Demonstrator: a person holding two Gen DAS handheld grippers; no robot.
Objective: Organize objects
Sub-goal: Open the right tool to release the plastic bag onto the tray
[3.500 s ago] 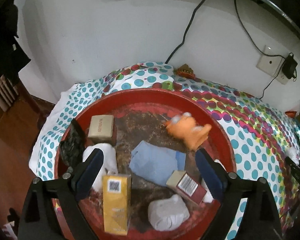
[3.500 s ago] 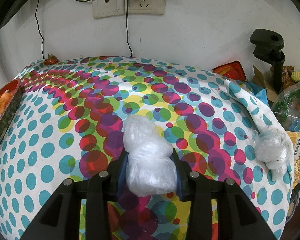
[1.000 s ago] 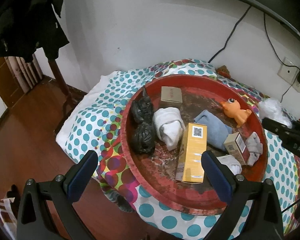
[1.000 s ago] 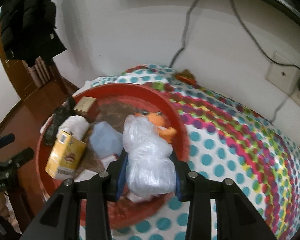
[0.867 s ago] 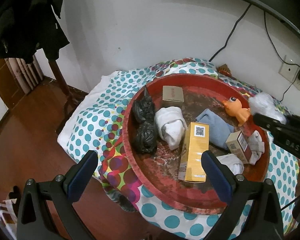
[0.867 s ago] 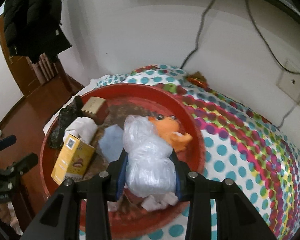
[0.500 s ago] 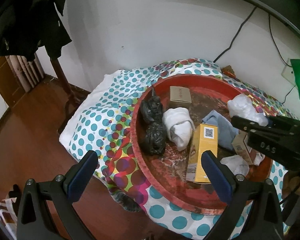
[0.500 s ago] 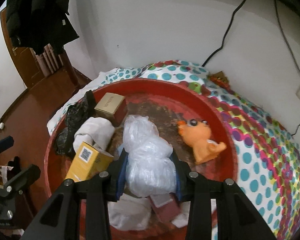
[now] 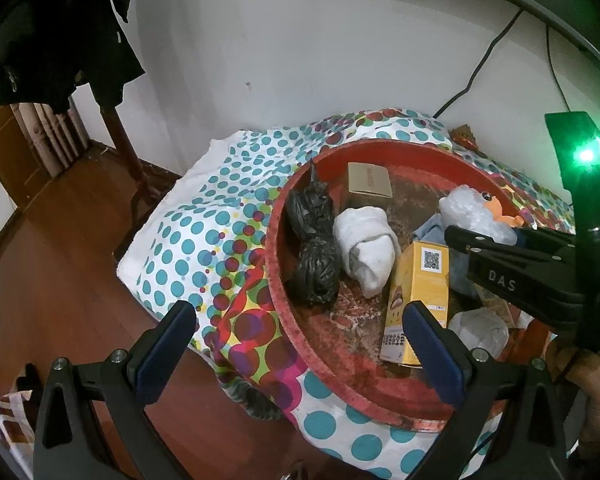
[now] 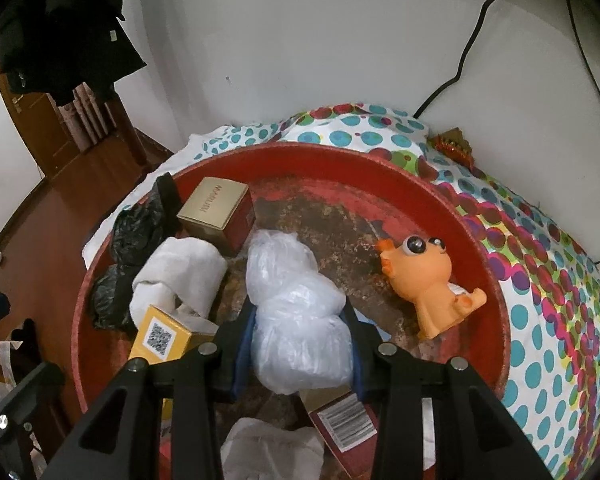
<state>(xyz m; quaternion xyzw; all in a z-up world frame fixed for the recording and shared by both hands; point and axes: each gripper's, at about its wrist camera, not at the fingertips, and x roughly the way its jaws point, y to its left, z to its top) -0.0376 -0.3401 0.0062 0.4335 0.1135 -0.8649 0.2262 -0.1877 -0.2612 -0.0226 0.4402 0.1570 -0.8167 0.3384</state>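
Note:
My right gripper [image 10: 300, 344] is shut on a clear crumpled plastic bag [image 10: 296, 312] and holds it above the middle of the round red tray [image 10: 328, 160]. The bag also shows in the left wrist view [image 9: 472, 216], with the right gripper [image 9: 480, 240] reaching in from the right. My left gripper [image 9: 296, 344] is open and empty, held back over the tray's near left rim [image 9: 276, 280]. In the tray lie an orange toy [image 10: 436, 284], a gold box [image 10: 214, 208], a white cloth roll [image 10: 180, 276], a yellow carton [image 9: 418, 300] and black bags [image 9: 314, 248].
The tray sits on a dotted tablecloth [image 9: 204, 232] near the table's left corner. A red barcode box [image 10: 344, 420] and a white wad [image 10: 272, 452] lie at the tray's near side. Wooden floor [image 9: 40, 264] lies left. A wall with cables [image 10: 460, 68] stands behind.
My right gripper has carried the plastic bag leftward from over the orange toy to over the tray's middle. My left gripper has drifted slightly left and stayed open.

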